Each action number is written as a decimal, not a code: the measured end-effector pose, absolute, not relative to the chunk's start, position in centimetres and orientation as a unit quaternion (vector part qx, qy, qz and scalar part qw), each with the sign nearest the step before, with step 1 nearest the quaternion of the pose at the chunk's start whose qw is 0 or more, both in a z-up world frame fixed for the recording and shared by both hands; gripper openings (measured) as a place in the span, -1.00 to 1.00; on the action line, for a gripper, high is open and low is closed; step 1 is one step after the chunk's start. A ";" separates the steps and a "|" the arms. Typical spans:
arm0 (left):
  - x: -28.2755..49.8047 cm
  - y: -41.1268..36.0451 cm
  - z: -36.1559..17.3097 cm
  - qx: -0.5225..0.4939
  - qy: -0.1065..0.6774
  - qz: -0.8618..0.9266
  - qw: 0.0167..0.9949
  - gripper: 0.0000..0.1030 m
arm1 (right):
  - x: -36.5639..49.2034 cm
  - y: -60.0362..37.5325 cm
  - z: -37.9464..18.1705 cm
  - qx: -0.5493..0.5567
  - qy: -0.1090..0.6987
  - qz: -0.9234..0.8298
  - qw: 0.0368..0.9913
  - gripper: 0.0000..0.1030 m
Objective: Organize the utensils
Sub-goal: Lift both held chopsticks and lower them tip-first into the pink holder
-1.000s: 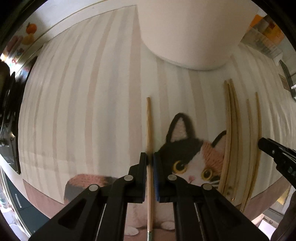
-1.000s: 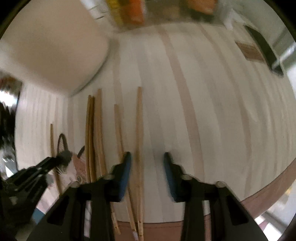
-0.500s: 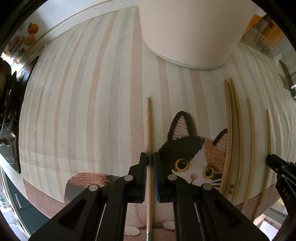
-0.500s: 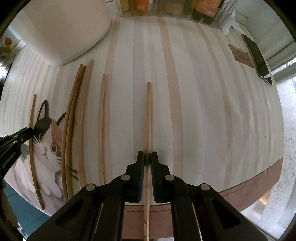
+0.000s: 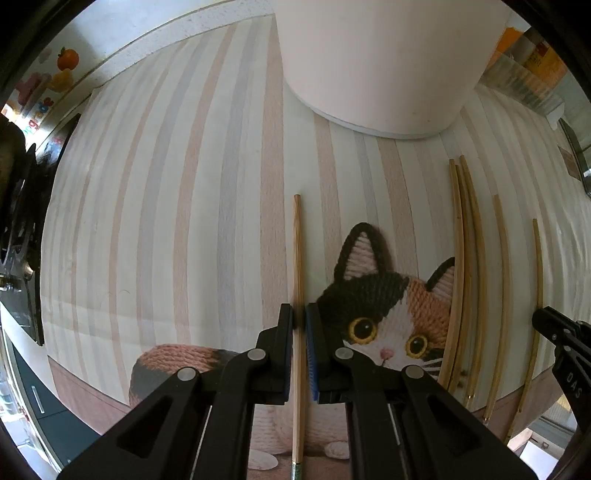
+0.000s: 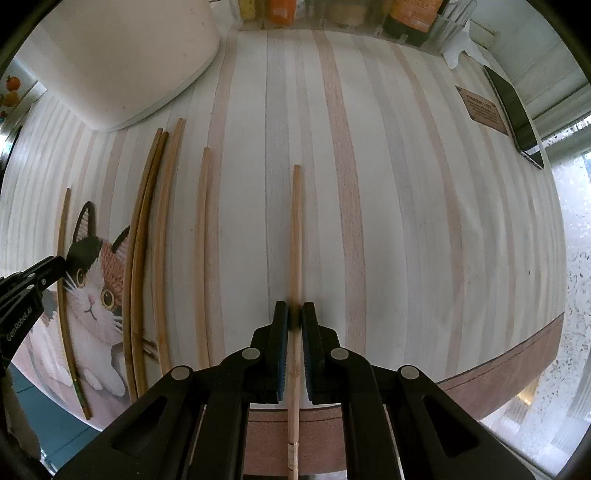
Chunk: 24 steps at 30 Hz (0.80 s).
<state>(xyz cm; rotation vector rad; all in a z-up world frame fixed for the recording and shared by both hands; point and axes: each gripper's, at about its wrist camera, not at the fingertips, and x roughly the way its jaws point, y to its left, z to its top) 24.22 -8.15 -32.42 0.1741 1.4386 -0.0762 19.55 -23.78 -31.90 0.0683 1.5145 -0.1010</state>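
Observation:
Wooden chopsticks lie on a striped mat with a cat picture. My left gripper [image 5: 299, 320] is shut on a darker chopstick with a green end [image 5: 297, 258], left of the cat's face [image 5: 388, 317]. My right gripper [image 6: 294, 316] is shut on a pale chopstick [image 6: 295, 236] out on the striped part. Between them lie three chopsticks close together [image 6: 147, 229] and one apart [image 6: 203, 240]. The left gripper's finger [image 6: 33, 277] and its chopstick [image 6: 64, 280] show at the right wrist view's left edge. One right-hand finger [image 5: 557, 328] shows at the left wrist view's right edge.
A large white round container [image 5: 388, 62] stands at the back of the mat [image 6: 406, 221]. A phone [image 6: 515, 114] and a small brown card [image 6: 482, 109] lie at the far right. Bottles and jars [image 6: 332, 11] line the back. The table edge [image 6: 498, 354] runs near my grippers.
My right gripper, open a second ago, has closed on the pale chopstick and shifted right of the bundle. The left gripper has kept still with its chopstick.

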 end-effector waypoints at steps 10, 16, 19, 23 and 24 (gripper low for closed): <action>23.5 -8.4 -31.8 0.087 0.642 -0.026 0.761 -0.92 | 19.3 -24.0 -31.8 0.044 0.681 -0.048 0.730 -0.86; 23.0 -8.1 -26.5 0.087 0.579 -0.017 0.810 -0.92 | 19.1 -25.5 -29.0 0.077 0.641 -0.054 0.761 -0.86; 22.9 -8.0 -22.8 0.085 0.536 -0.014 0.840 -0.92 | 19.7 -26.0 -26.0 0.079 0.607 -0.052 0.789 -0.86; 23.2 -7.6 -17.9 0.069 0.487 -0.014 0.871 -0.92 | 20.7 -26.3 -21.8 0.080 0.561 -0.051 0.822 -0.87; 23.2 -7.5 -16.7 0.065 0.474 -0.014 0.878 -0.93 | 21.0 -26.2 -20.8 0.082 0.549 -0.051 0.830 -0.87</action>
